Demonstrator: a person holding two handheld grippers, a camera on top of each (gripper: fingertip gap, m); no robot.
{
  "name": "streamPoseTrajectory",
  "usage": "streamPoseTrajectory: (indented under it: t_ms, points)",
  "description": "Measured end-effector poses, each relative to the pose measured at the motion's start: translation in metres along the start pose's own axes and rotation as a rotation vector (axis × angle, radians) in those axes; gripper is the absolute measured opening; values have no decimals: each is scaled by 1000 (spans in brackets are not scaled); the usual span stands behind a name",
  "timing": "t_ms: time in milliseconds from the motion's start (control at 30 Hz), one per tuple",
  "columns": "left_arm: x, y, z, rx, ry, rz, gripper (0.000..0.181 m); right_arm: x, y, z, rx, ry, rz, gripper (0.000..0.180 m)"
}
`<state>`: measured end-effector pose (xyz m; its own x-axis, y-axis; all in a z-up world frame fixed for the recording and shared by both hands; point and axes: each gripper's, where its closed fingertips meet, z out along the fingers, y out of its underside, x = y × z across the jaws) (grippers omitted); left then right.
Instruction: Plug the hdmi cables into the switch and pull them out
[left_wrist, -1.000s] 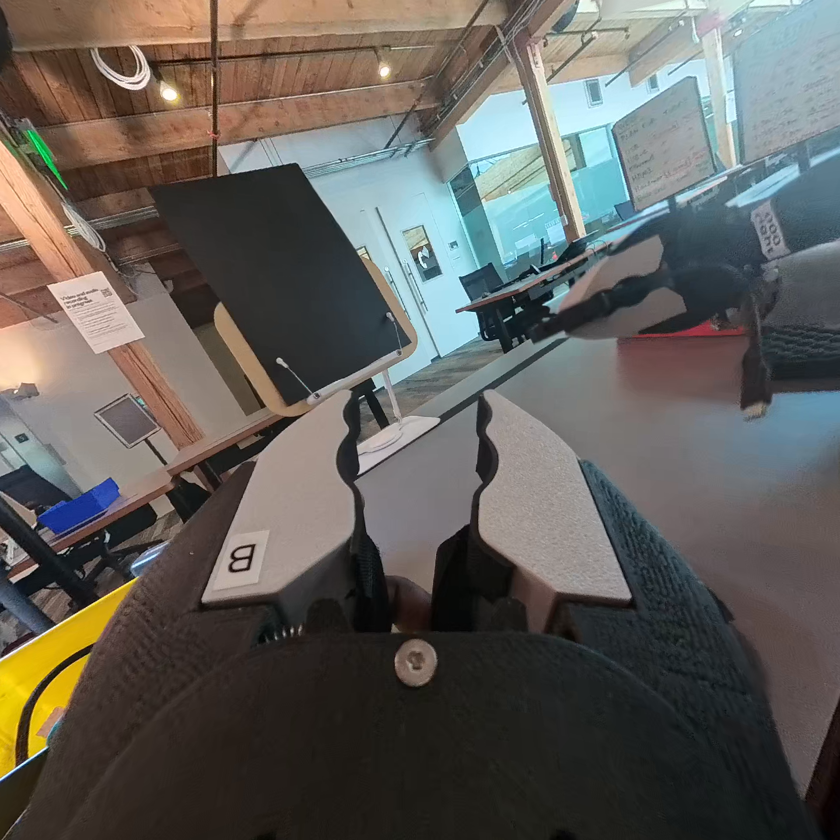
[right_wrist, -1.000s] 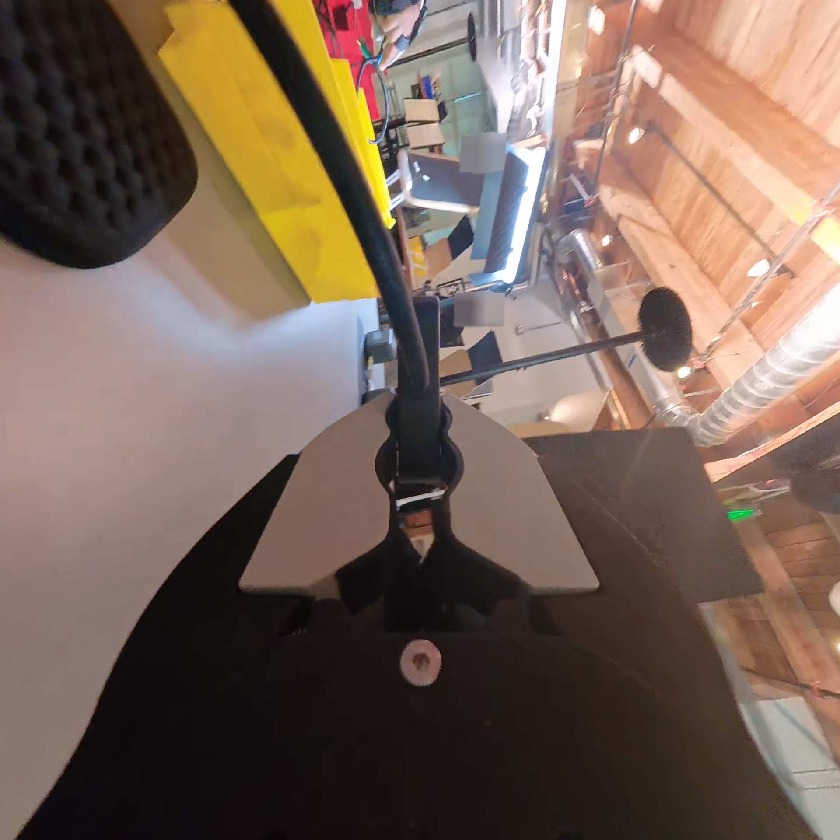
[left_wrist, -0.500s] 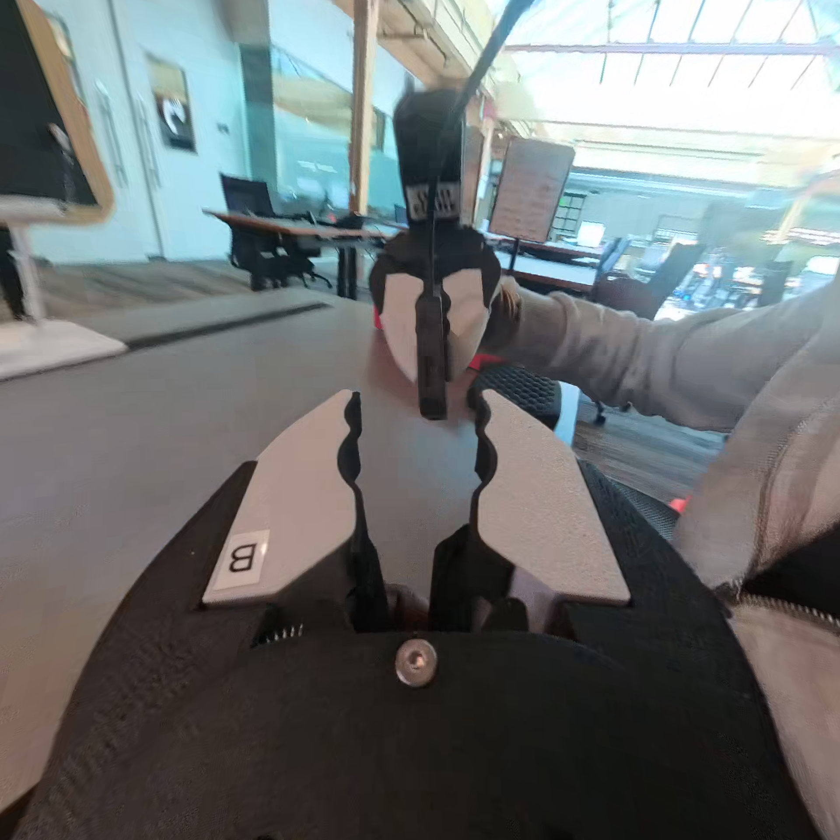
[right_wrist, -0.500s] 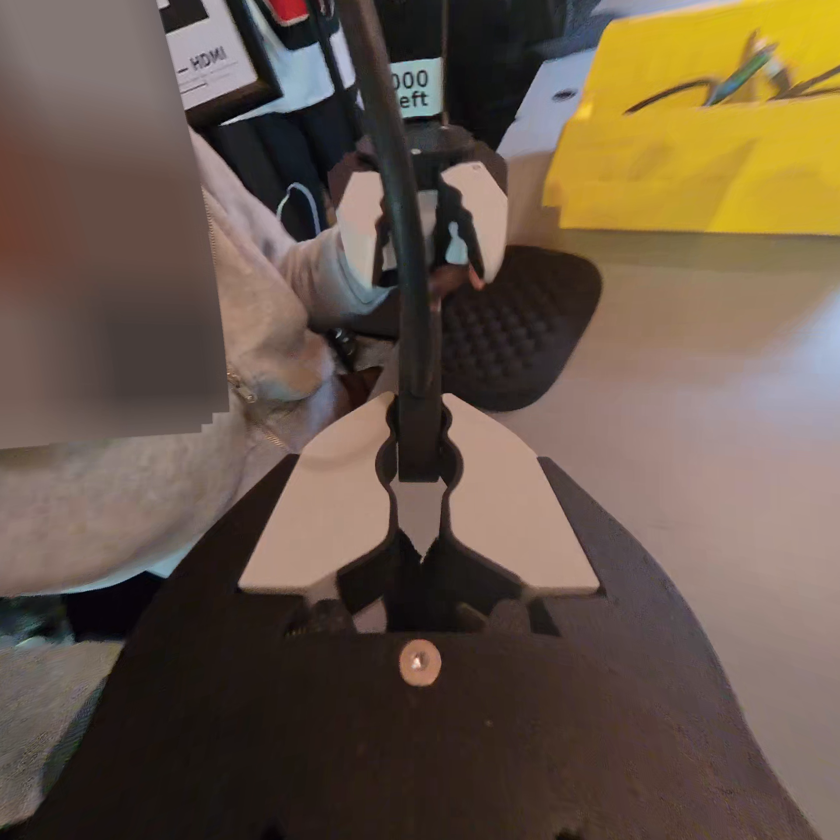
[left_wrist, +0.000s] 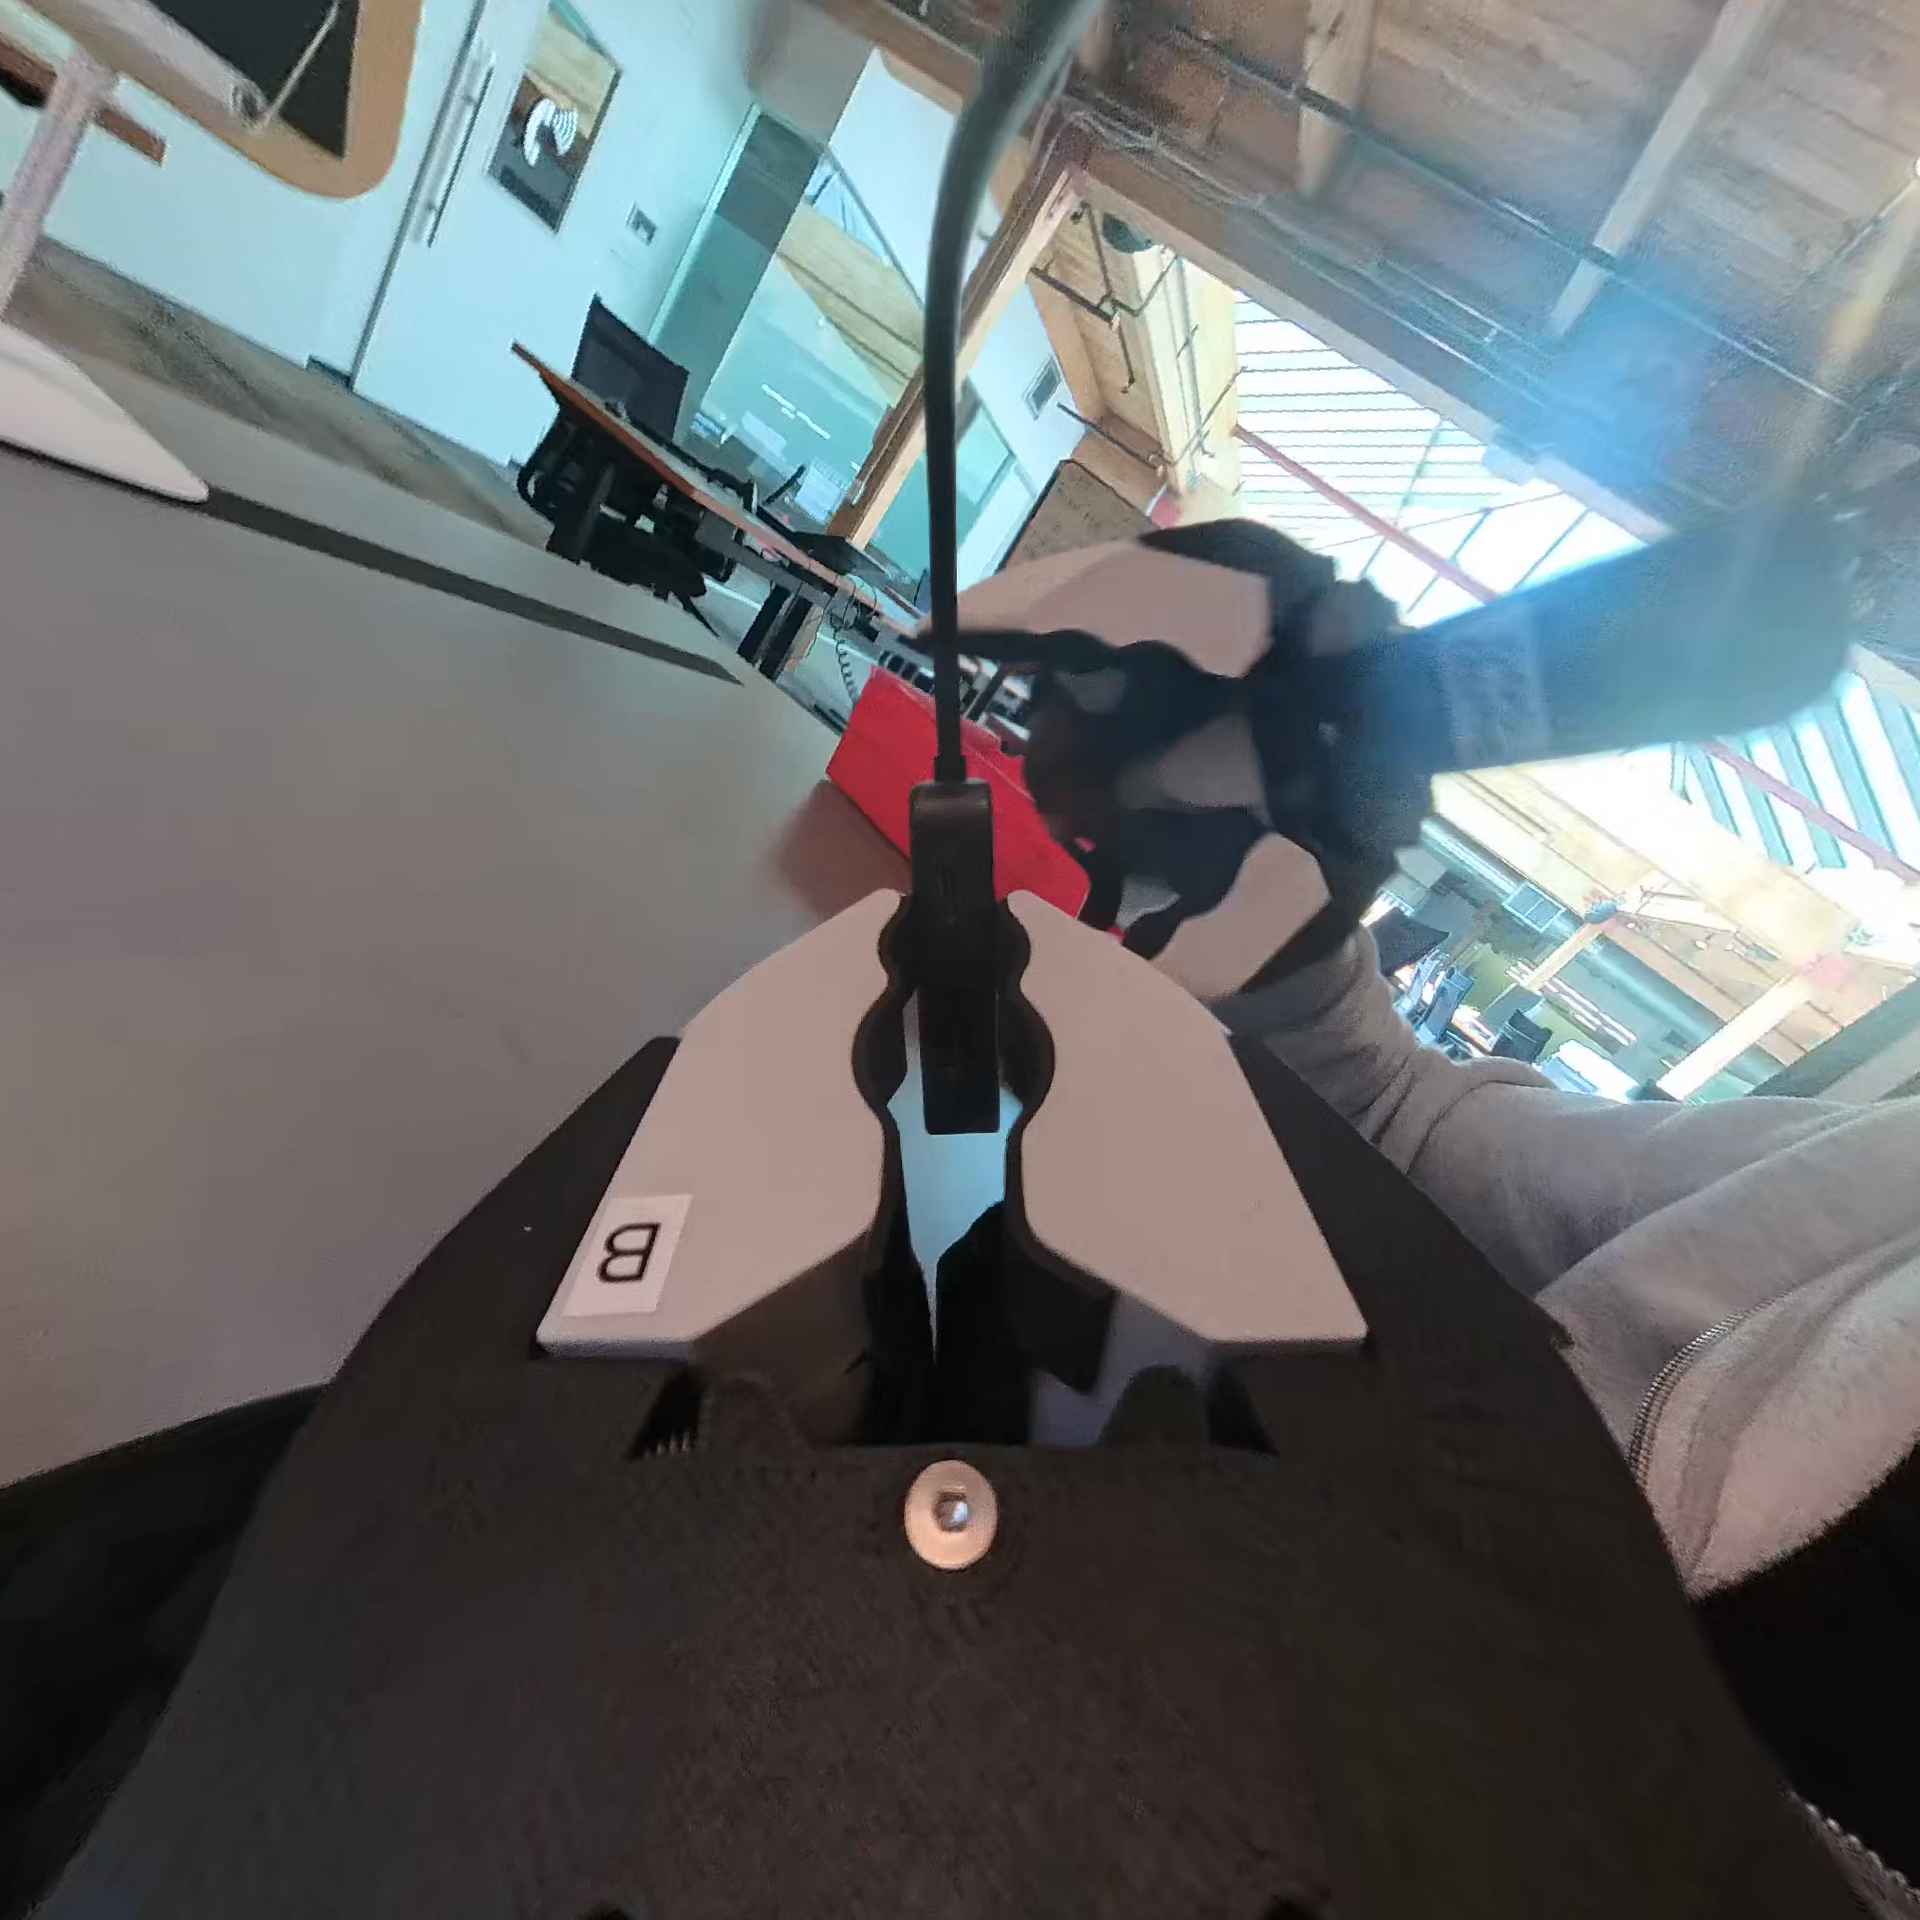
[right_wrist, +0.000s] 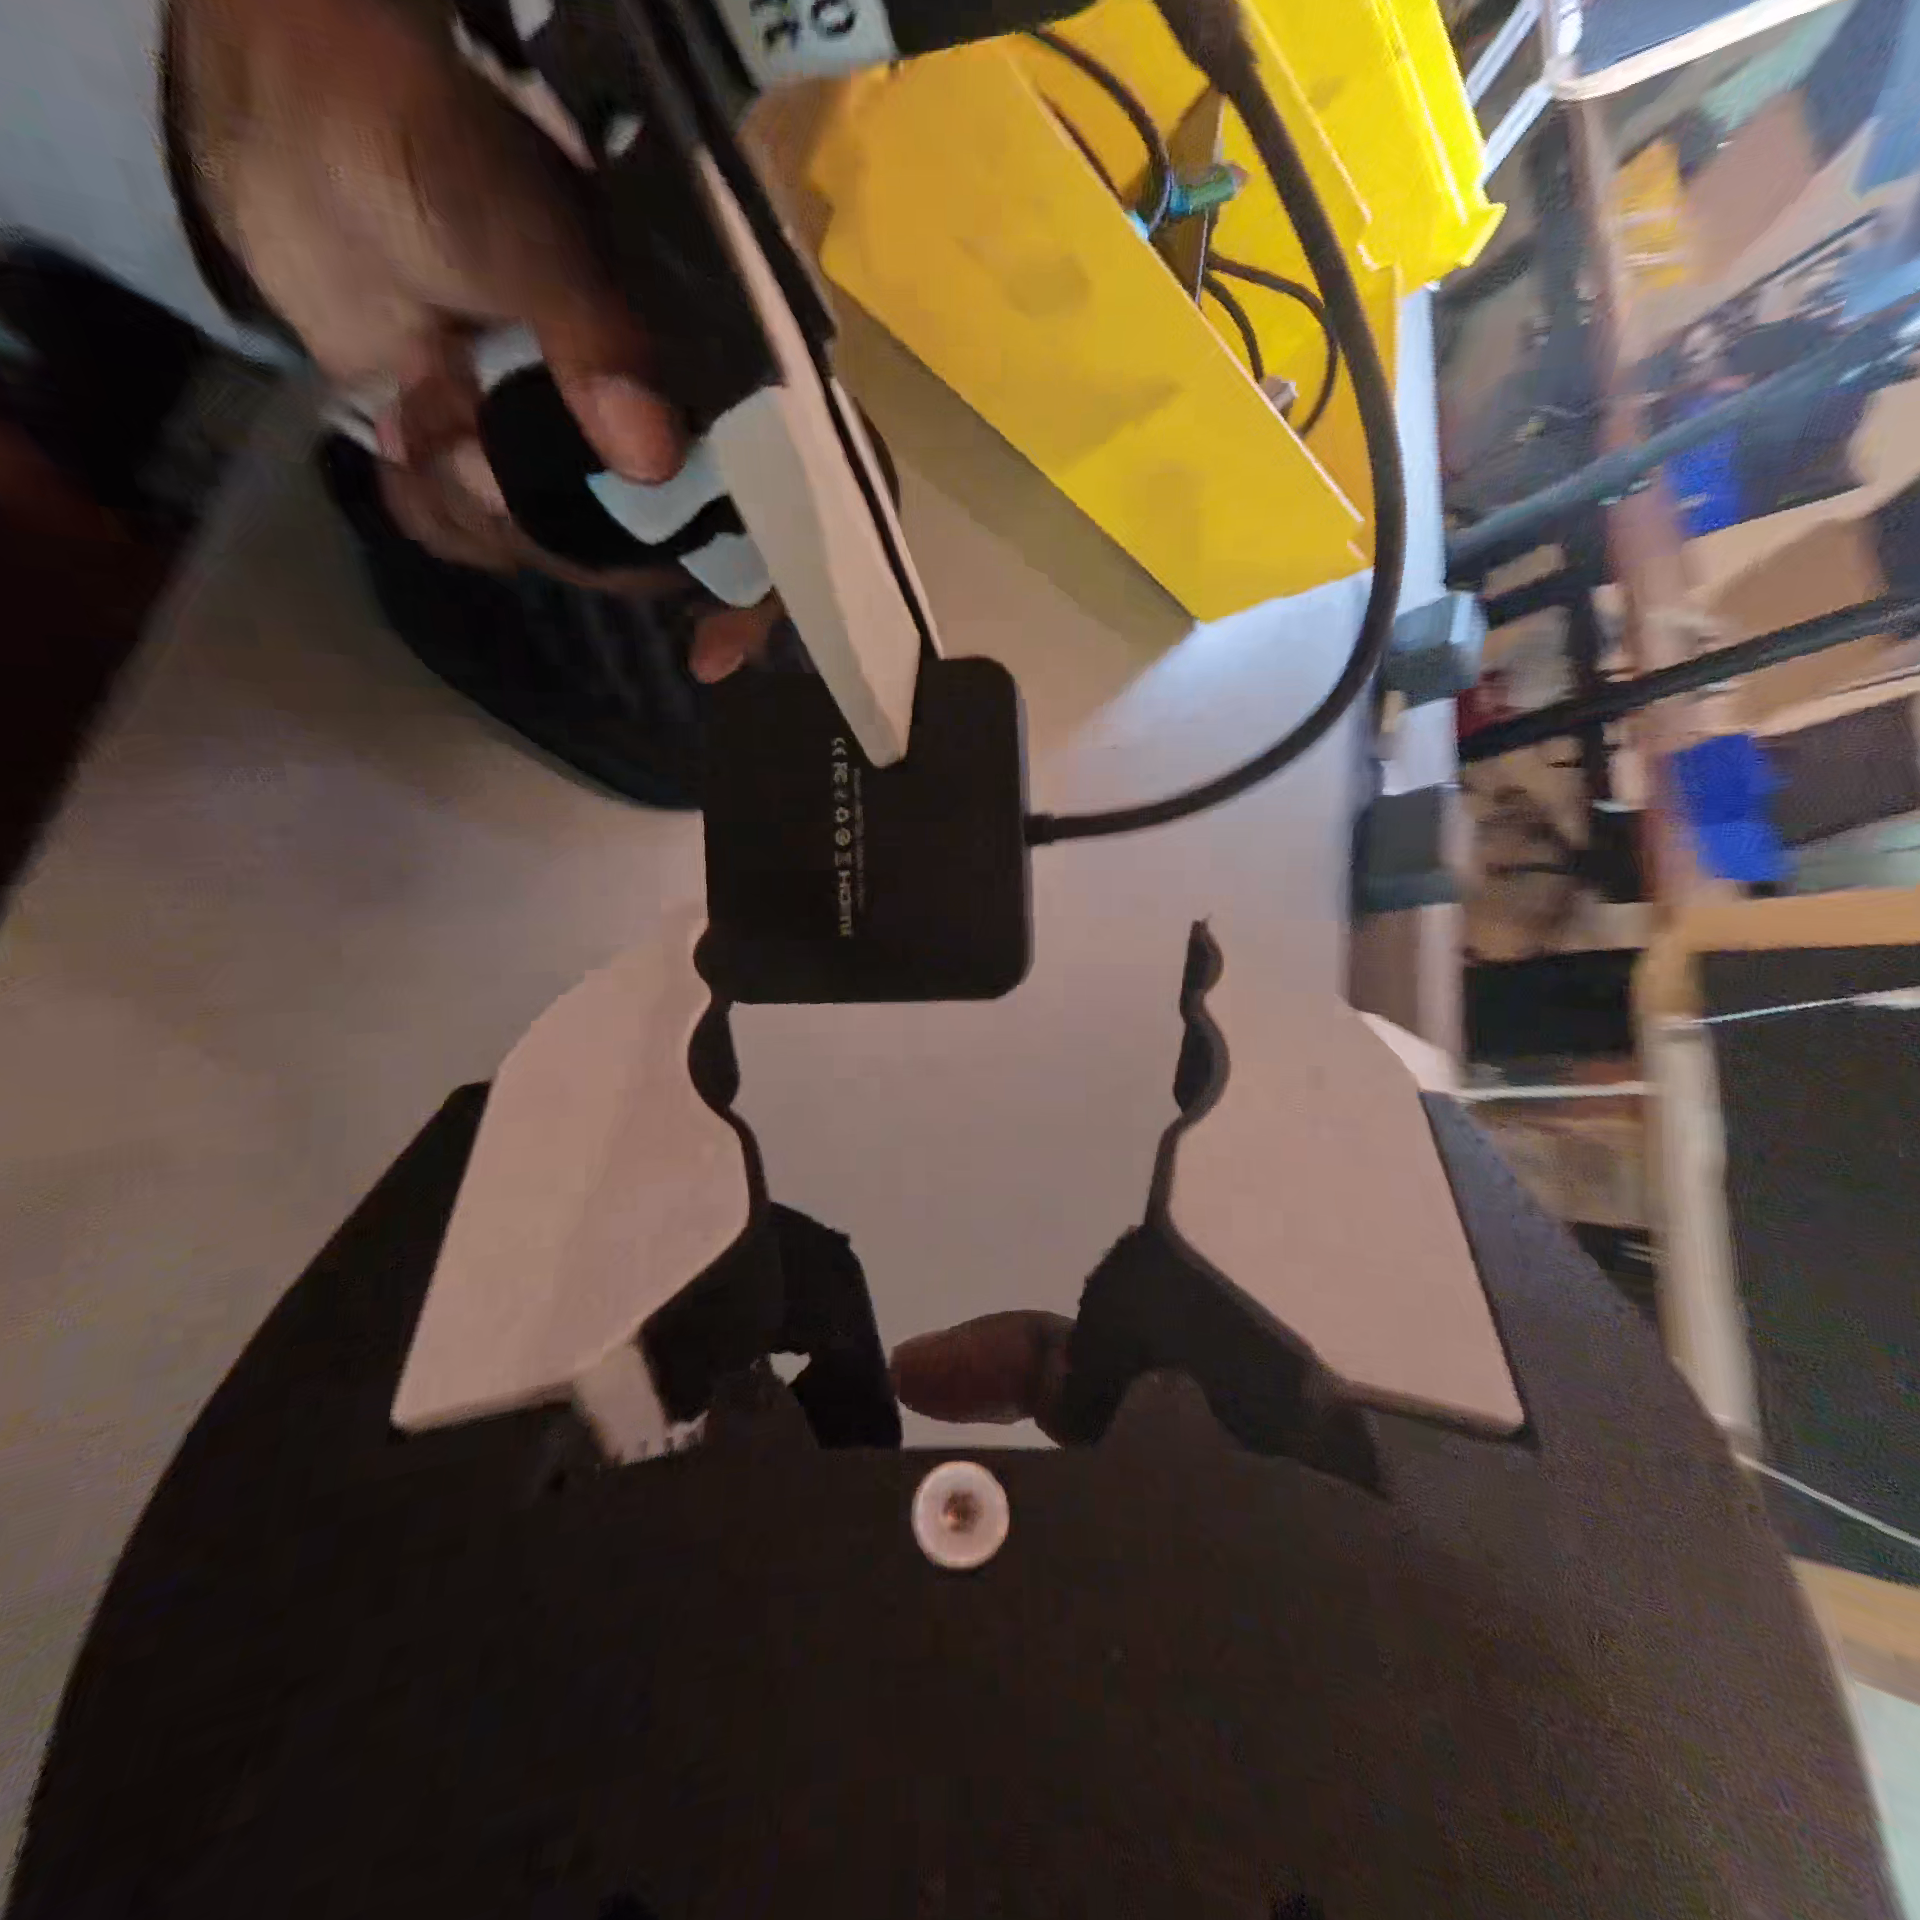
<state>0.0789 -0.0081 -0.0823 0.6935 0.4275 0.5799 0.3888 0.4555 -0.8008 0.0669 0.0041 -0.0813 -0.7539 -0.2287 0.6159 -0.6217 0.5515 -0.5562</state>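
Observation:
In the left wrist view my left gripper (left_wrist: 954, 961) is shut on a black HDMI plug (left_wrist: 952, 935), both pads pressed on its sides; its black cable (left_wrist: 943, 416) runs up out of view. My right gripper (left_wrist: 1174, 779) hangs just beyond, wide open. In the right wrist view my right gripper (right_wrist: 956, 956) is open and empty. The black square switch (right_wrist: 868, 852) lies just ahead of its fingertips, with a black cable (right_wrist: 1340, 416) leaving its right side. The left gripper's white finger (right_wrist: 831, 582) reaches over the switch from above; the plug is hidden there.
A yellow bin (right_wrist: 1039, 343) with cables stands behind the switch on the grey table (left_wrist: 312, 831). A black textured mat (right_wrist: 499, 634) lies to the left. A red flat object (left_wrist: 914, 748) sits farther along the table. A grey sleeve (left_wrist: 1558, 1195) is at the right.
The plug passed from my right gripper to my left. The left pads closed on it and the right jaws opened wide. The right gripper now faces the switch.

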Motion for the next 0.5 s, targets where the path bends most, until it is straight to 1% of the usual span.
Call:
streamPoseTrajectory:
  t_ms: [67,200,267,367,433,500]
  points:
    - [-2,3,2,-7,-11,-24,13,-6,-1,4,-90,44,-100,84]
    - [2,7,7,1,-5,-65,13,-15,14,16,-225,32,-148,76]
    - [1,5,6,14,-1,-89,13,-18,15,18,-218,20,-105,72]
    - [2,6,7,14,14,-91,13,-19,16,17,-216,24,-91,72]
    - [5,4,7,14,34,-41,21,-19,14,14,-180,2,-67,71]
    - [6,-3,2,22,11,75,29,-23,19,10,-163,-63,12,71]
